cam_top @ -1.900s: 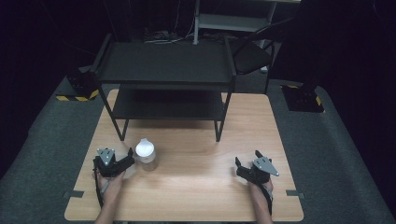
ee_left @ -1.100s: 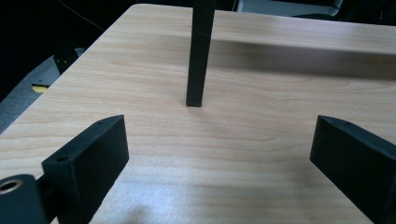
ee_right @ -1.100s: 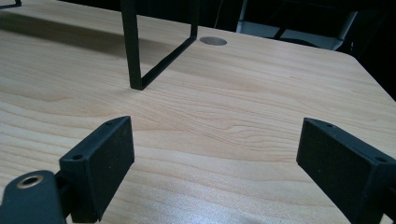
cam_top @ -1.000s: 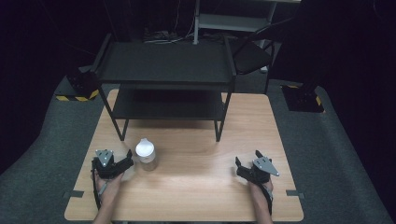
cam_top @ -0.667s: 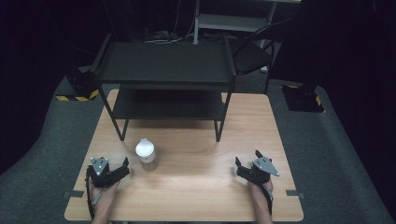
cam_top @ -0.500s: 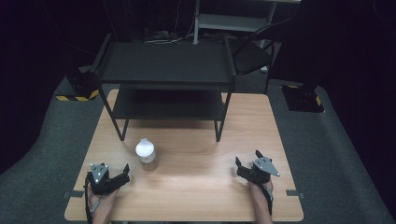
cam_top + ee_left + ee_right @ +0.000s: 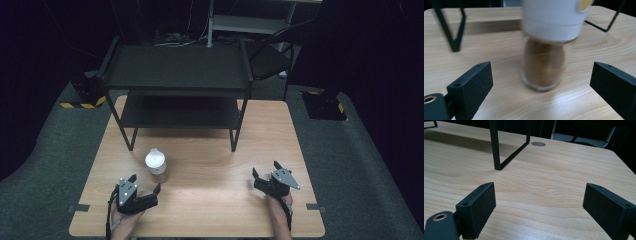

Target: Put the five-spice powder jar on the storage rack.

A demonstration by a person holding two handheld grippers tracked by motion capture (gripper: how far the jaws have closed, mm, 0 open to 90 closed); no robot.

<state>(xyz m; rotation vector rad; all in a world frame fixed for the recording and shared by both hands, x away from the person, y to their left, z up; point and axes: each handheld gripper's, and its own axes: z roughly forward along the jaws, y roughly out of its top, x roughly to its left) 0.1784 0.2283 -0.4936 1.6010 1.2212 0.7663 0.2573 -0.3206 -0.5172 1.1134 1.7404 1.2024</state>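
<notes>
While jar stands ahead | left gripper wide open, empty | right gripper wide open, empty

No readable text, brand, number or sign is found in any view. A round yellow mark is seen on the white lid of the spice jar, but it is cut off and blurred, and nothing can be read on it.

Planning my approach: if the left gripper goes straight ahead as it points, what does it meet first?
Probably the white-capped jar of brown powder: it stands upright, centred ahead of the left gripper, whose jaws are open; how near is unclear.
</notes>
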